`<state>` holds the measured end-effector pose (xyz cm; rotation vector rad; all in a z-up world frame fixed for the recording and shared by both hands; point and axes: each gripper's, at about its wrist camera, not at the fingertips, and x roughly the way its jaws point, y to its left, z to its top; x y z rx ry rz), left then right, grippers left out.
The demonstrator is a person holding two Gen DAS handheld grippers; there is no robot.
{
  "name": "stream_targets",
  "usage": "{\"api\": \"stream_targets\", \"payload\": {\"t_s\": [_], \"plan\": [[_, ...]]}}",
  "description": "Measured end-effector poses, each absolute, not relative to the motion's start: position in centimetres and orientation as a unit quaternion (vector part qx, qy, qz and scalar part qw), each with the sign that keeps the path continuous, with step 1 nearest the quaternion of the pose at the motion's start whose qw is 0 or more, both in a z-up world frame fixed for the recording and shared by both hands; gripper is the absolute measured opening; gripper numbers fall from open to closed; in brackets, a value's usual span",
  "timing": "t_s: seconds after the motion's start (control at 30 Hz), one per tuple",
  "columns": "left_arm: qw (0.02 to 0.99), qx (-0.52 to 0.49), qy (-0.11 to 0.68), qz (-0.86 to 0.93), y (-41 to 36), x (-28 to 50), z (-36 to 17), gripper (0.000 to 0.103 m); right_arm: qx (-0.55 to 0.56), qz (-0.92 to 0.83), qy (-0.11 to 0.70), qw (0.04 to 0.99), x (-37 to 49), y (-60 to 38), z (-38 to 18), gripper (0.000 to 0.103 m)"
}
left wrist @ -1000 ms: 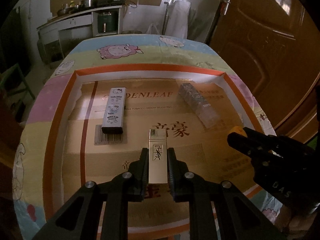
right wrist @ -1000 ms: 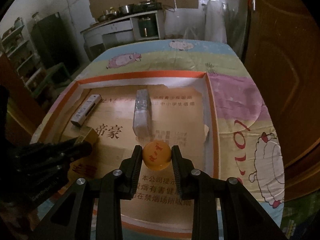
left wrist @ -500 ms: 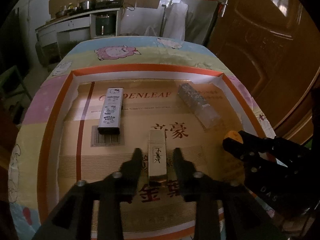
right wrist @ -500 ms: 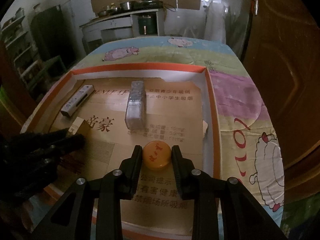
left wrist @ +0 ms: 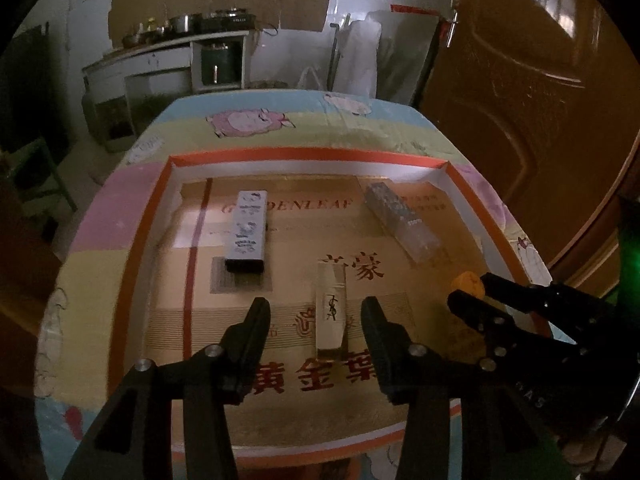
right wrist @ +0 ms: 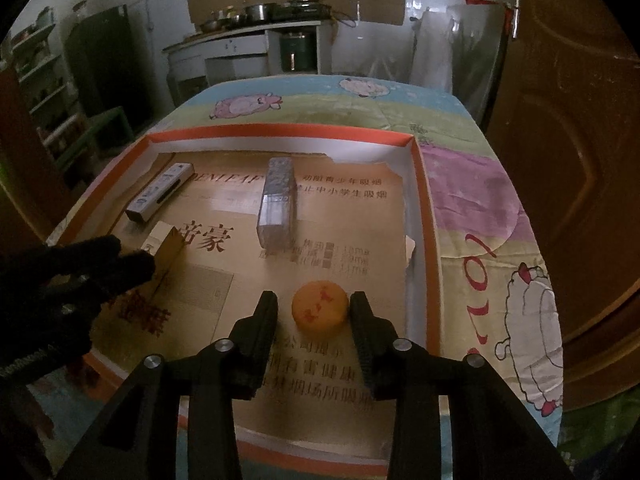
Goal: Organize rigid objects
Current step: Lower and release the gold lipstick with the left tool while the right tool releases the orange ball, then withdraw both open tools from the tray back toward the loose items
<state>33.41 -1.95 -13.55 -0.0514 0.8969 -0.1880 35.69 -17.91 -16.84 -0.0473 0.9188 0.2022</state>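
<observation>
**Right wrist view: both pieces released in the tray**

Right wrist view: my right hand-held gripper (right wrist: pixel 314 312) is opening around the orange disc (right wrist: pixel 319 311), pads clear. My left hand-held gripper (left wrist: pixel 316 320) is opening over the gold lighter (left wrist: pixel 330 312). Both look stiff, light, slick; I'd pinch the flat sides.

The left tongs (left wrist: pixel 315 312) point into a shallow orange-rimmed tray (left wrist: pixel 308 155) on the desk (left wrist: pixel 100 272), which is covered by a cartoon-print cloth. Their jaws are opening, and a gold box (left wrist: pixel 331 312) lies flat between them, touched by neither finger. At about eleven o'clock from it lies a white patterned box (left wrist: pixel 247 232); at about one o'clock, near the tray's far right corner, lies a clear glittery box (left wrist: pixel 402 220), set at a slant. At three o'clock the right tongs (left wrist: pixel 476 290) reach in, an orange round piece (left wrist: pixel 466 282) at their tips.
</observation>
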Motion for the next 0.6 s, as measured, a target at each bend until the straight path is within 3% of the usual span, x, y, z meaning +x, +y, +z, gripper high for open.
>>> {"api": "stream_targets", "payload": {"t_s": [0.6], "plan": [[0.913, -0.007, 0.402, -0.063, -1.0, 29.5, -11.0, 0.047, -0.009, 0.093, 0.418, 0.904, 32.1, -18.3, -14.4, 0.039]]}}
